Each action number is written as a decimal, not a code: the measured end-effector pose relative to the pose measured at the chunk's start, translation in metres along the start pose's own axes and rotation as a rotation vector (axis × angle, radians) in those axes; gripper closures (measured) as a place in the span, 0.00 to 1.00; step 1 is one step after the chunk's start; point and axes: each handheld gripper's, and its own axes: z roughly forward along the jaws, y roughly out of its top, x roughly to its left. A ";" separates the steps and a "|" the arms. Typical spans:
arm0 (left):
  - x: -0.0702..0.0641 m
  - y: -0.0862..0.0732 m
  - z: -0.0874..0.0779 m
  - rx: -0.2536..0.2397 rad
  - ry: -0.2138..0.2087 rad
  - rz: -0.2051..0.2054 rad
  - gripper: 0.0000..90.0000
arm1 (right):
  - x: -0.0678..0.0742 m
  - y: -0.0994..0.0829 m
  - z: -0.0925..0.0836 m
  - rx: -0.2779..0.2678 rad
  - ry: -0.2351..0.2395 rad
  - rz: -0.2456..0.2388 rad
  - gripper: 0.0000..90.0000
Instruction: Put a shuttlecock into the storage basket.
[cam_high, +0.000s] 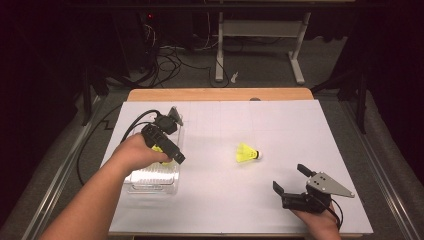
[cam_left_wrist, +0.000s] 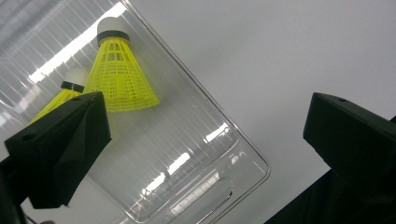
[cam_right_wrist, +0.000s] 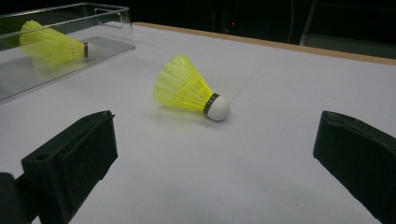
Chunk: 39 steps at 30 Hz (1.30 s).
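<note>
Shuttlecocks are what I'm handling on this white-topped desk (cam_high: 220, 200). Starting at the left edge of the desk, I see a clear ribbed plastic rectangular box (cam_high: 150, 181) lying close to that edge, about midway between the near and far sides. My left gripper (cam_high: 167, 145) hangs over the box, held in a hand (cam_high: 136, 152) whose forearm comes in from the near left corner. In the left gripper view its two black jaws stand wide apart with nothing between them, and below them two yellow mesh-skirted shuttlecocks with white cork heads lie in the box: one (cam_left_wrist: 117, 74) in full sight, the other (cam_left_wrist: 58, 100) partly hidden behind the left jaw. They lie just beside each other, heads pointing the same way.

Moving right, a third yellow plastic shuttlecock with a white cork tip (cam_high: 248, 153) lies on its side on the bare desk near the middle, well apart from the box, its head toward the right edge.

Farther right, near the near right corner, my right gripper (cam_high: 295, 181) rests low over the desk, jaws spread wide and empty. In the right gripper view that loose shuttlecock (cam_right_wrist: 189, 88) lies ahead of the jaws, not touching them.
</note>
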 end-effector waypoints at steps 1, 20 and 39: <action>-0.001 -0.001 0.000 -0.004 0.001 0.000 0.02 | 0.000 0.000 0.000 -0.001 0.001 -0.001 0.00; -0.031 -0.009 0.022 0.021 -0.048 0.046 0.01 | 0.003 -0.002 0.002 0.015 0.003 -0.009 0.00; -0.066 -0.012 0.046 0.049 -0.105 0.103 0.01 | 0.004 -0.002 0.001 0.015 0.005 -0.007 0.00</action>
